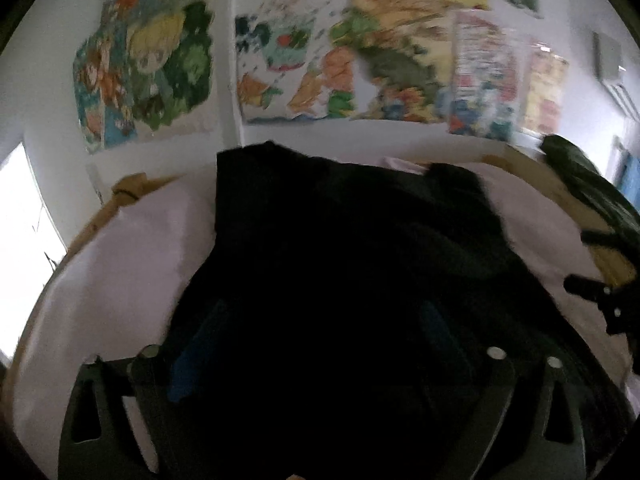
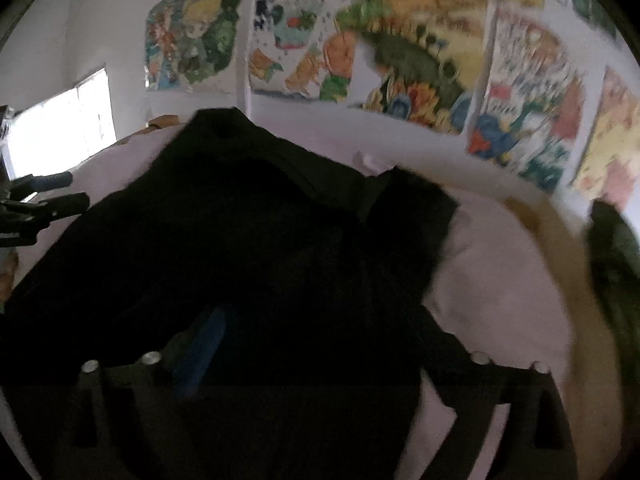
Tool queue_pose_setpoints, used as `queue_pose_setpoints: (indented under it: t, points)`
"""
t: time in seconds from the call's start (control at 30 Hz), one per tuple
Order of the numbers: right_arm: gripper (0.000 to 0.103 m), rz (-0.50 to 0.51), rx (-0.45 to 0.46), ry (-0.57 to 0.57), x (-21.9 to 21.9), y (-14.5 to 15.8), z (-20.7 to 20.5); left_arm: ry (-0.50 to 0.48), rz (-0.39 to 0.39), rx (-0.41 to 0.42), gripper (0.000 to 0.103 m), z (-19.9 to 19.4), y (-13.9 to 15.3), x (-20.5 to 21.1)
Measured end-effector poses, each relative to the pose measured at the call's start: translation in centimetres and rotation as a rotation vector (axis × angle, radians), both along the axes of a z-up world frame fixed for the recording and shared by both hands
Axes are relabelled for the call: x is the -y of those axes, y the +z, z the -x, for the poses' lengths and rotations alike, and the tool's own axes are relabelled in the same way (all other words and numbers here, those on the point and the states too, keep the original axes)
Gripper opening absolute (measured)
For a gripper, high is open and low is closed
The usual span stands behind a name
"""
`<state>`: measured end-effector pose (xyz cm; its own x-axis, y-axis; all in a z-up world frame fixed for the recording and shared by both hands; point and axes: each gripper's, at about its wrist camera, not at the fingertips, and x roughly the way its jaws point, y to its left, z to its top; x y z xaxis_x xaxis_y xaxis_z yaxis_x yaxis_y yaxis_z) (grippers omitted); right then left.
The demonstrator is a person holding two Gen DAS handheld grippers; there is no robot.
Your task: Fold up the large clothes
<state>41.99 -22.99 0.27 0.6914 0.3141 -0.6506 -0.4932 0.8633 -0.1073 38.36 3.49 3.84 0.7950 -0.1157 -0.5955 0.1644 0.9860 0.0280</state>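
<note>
Both your left claw and right claw sit wide open at the black garment's near edge, its length running straight ahead across the pink-covered table

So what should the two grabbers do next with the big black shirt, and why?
Probably lower both and close on the near edge of the black garment. It lies rumpled on the pale sheet, not yet folded. The left gripper and right gripper both hover over it with fingers wide apart. It is too dark to tell if they touch the cloth.
</note>
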Motion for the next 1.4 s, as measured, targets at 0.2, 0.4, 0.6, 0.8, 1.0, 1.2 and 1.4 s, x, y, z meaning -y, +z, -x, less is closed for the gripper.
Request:
queue_pose_setpoints:
  t: [0.2, 0.4, 0.6, 0.8, 1.0, 1.2, 1.4]
  points:
    - [0.103, 0.014, -0.065, 0.075, 0.0, 4.1, 8.2, -0.11, -0.12, -0.075, 0.101, 9.0, 3.8, 0.9]
    - [0.103, -0.062, -0.135, 0.048, 1.4, 6.6, 13.7, -0.117, -0.157, -0.057, 0.101, 15.0, 5.9, 1.5]
    - [0.103, -0.074, -0.094, 0.043, 1.7, 8.6, 18.7, -0.141, -0.225, 0.02, 0.101, 19.3, 7.0, 2.6]
    - [0.103, -0.084, -0.043, 0.056, 1.4, 8.9, 21.3, -0.197, -0.305, 0.051, 0.101, 22.4, 6.7, 4.0]
    - [0.103, -0.058, -0.01, 0.066, 1.3, 8.4, 21.8, -0.184, -0.378, 0.063, 0.101, 23.0, 5.8, 4.0]
    - [0.103, 0.007, -0.048, 0.076, 1.3, 5.6, 21.3, -0.155, -0.367, 0.013, 0.101, 21.1, 4.1, 3.3]
    - [0.103, 0.096, -0.116, 0.142, 0.2, 1.5, 21.2, -0.049, -0.407, -0.138, 0.101, 18.1, -0.4, 0.9]
